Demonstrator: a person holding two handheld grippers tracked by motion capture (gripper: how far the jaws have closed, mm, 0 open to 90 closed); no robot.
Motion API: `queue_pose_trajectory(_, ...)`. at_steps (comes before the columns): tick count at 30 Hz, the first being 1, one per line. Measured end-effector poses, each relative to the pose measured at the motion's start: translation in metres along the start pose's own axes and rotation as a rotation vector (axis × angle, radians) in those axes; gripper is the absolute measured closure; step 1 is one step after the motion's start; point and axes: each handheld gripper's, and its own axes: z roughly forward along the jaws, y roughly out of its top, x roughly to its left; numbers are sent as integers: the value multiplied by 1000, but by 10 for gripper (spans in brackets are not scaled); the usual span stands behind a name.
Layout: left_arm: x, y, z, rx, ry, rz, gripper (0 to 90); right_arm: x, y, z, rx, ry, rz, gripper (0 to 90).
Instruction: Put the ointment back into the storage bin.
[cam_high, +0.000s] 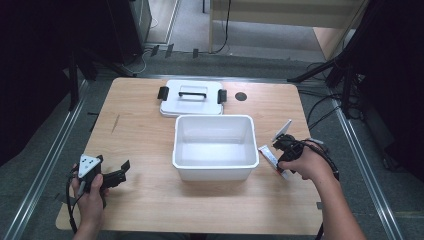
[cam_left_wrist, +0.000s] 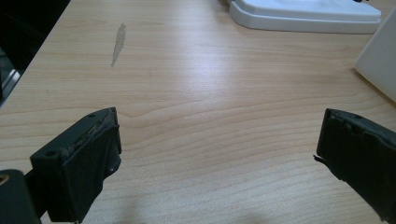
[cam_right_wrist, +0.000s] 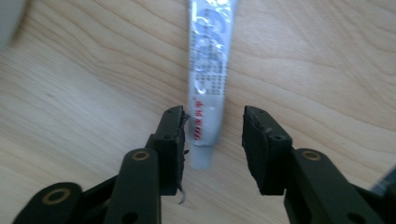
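Note:
A silver-white tube with red print (cam_right_wrist: 210, 70) lies flat on the wooden table, just right of the white bin (cam_high: 176, 145). In the high view the tube (cam_high: 269, 157) sits under my right hand. My right gripper (cam_right_wrist: 212, 116) points down at it with the tube's cap end between the jaws. The left pad is close beside the tube, and a clear gap remains on the other side, so nothing is gripped. My right gripper (cam_high: 281, 150) is beside the bin's right wall. My left gripper (cam_high: 123, 171) rests at the table's front left, open over bare wood (cam_left_wrist: 219, 126).
The bin's flat white lid (cam_high: 192, 97) with a handle and black clips lies behind the bin. It also shows in the left gripper view as the lid (cam_left_wrist: 303, 14), with the bin's corner (cam_left_wrist: 380, 60) at right. A dark round grommet (cam_high: 241, 96) sits near the back edge.

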Motion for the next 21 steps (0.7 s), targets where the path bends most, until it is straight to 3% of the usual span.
queue_pose_trajectory(1,0,0,0,0,0,0,5,0,0,0,0,0,0,615)
queue_pose_trajectory(2,0,0,0,1,0,0,5,1,2,1,1,36,9,637)
queue_pose_trajectory(4,0,0,0,3,-1,-1,5,2,5,2,9,43,13,639)
queue_pose_trajectory(16,0,0,0,6,-2,-4,5,5,18,11,40,39,8,689)
queue_pose_trajectory(21,0,0,0,8,-1,-2,5,6,20,15,62,39,27,702)
